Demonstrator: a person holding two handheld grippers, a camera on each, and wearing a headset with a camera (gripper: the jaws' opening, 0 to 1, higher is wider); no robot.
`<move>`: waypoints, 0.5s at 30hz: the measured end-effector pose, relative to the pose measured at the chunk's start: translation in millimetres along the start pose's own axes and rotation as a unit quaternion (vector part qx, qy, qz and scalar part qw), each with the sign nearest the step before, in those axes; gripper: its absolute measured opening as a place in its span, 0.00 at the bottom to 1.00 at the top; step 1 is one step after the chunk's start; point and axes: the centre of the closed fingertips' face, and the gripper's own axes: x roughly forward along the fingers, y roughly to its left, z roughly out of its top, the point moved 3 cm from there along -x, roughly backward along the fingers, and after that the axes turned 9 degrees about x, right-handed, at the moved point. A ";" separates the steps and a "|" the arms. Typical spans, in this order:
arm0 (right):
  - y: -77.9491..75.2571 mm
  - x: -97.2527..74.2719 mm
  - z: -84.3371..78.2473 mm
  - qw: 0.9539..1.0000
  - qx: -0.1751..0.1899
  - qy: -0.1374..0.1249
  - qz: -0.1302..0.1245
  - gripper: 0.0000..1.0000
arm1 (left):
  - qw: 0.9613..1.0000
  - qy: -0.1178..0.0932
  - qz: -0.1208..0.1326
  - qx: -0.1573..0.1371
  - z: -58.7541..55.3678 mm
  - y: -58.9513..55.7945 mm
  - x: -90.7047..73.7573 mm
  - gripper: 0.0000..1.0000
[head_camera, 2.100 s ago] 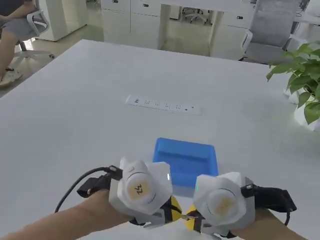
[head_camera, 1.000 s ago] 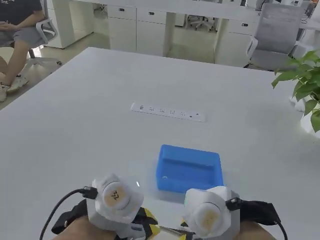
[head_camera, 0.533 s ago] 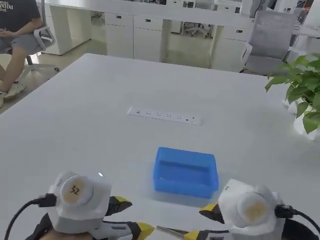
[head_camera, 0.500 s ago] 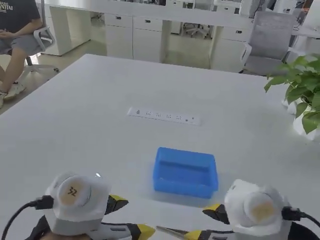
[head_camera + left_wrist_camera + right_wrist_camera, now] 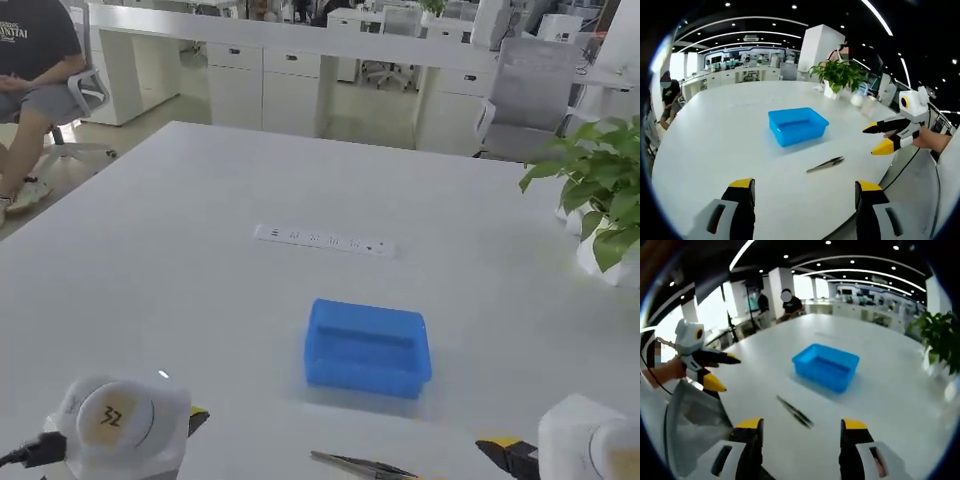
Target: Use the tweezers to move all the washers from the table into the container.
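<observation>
Obs: Both claws have swung apart since the earlier frame — left claw (image 5: 805, 186) and right claw (image 5: 802, 424) stand wide open, empty.
Chk: Tweezers (image 5: 825, 164)?
Obs: Flat on the tabletop (image 5: 180, 260), ahead of and between the claws; container (image 5: 367, 345) just beyond them.
Chk: Pickup?
Obs: Judgement — come in along the shank, close mid-length, tips left free.
Chk: Views?
Obs: Left gripper view catches the right claw side-on, jaws parted; head view clips it at the edge.
</observation>
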 end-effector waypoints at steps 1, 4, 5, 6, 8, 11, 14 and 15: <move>-0.7 -1.7 -1.0 1.000 0.003 -0.002 -0.002 0.61 | 1.000 -0.002 0.002 -0.001 1.2 -0.9 -1.7 0.86; -1.9 -7.6 -3.9 1.000 0.010 -0.008 -0.006 0.61 | 1.000 -0.005 0.007 0.002 2.9 -3.6 -5.8 0.87; -2.0 -9.2 -4.1 1.000 0.011 -0.009 -0.007 0.61 | 1.000 -0.006 0.010 0.005 3.2 -4.3 -6.7 0.88; -2.0 -11.9 -3.9 1.000 0.011 -0.012 -0.010 0.61 | 1.000 -0.007 0.011 0.008 3.3 -5.1 -7.5 0.88; -2.1 -14.3 -3.3 1.000 0.011 -0.016 -0.012 0.61 | 1.000 -0.005 0.013 0.012 2.2 -6.8 -8.5 0.89; -3.4 -16.5 -3.9 1.000 0.013 -0.016 -0.016 0.61 | 1.000 -0.004 0.012 0.013 -1.9 -10.1 -9.4 0.89; -3.1 -16.9 -5.8 1.000 0.016 -0.014 -0.018 0.61 | 1.000 -0.001 0.008 0.011 -4.3 -11.8 -9.8 0.89; -2.8 -17.1 -6.6 1.000 0.017 -0.014 -0.019 0.61 | 1.000 -0.001 0.009 0.013 -4.7 -12.0 -10.3 0.89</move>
